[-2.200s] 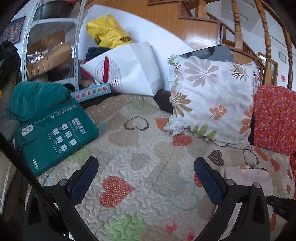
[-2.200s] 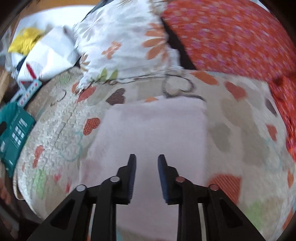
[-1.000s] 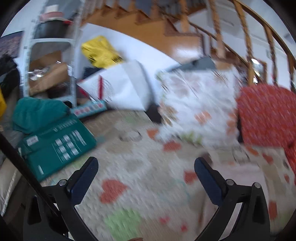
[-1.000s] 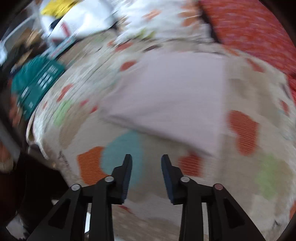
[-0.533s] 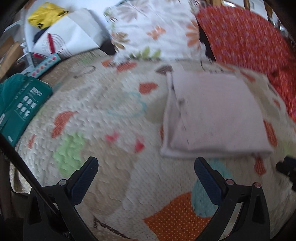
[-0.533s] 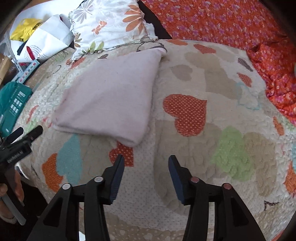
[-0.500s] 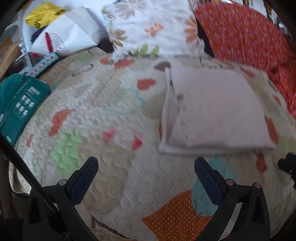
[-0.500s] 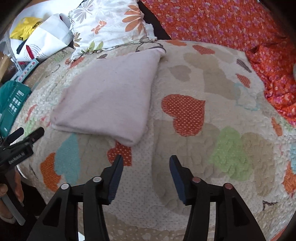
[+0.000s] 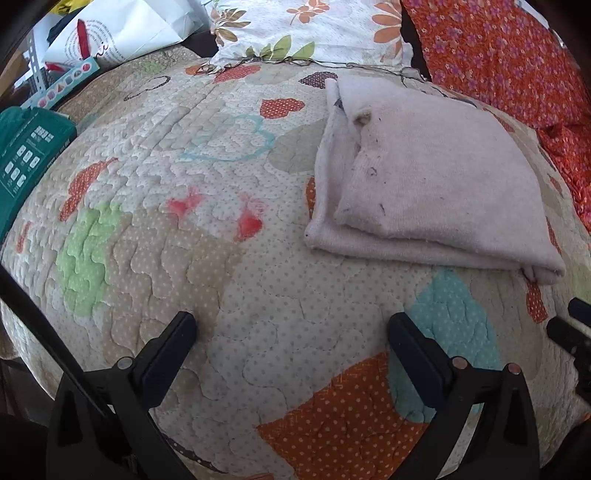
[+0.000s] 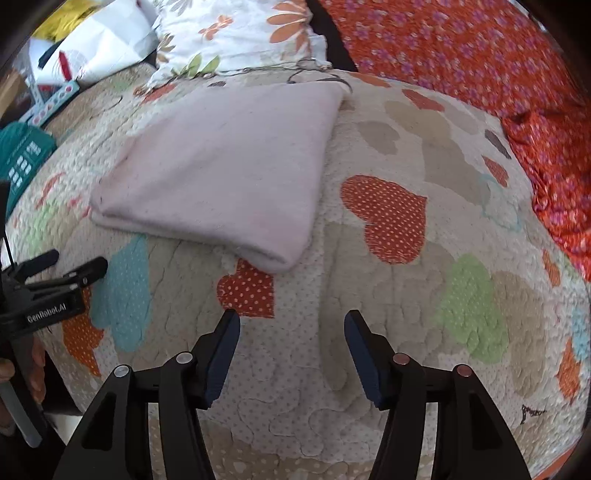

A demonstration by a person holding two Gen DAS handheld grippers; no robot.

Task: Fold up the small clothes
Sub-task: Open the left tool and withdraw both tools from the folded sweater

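A pale pink garment [image 9: 424,177] lies folded into a flat rectangle on the heart-patterned quilt [image 9: 192,229]; it also shows in the right wrist view [image 10: 221,170]. My left gripper [image 9: 291,325] is wide open and empty, held above the quilt short of the garment's near left corner. My right gripper [image 10: 291,321] is open and empty, held above the quilt just in front of the garment's near right corner. The left gripper's body also shows at the left edge of the right wrist view [image 10: 48,291].
A floral pillow [image 9: 310,29] and an orange flowered cloth [image 9: 517,62] lie behind the garment. A teal box [image 9: 26,158], a white paper bag [image 9: 118,29] and a paint-set box [image 9: 62,85] sit at the quilt's left edge. The quilt's front edge drops off below the grippers.
Both grippers have drawn back from the folded garment and tilted down toward the quilt. The right gripper's jaws have opened from nearly shut to wide. The garment lies folded and still.
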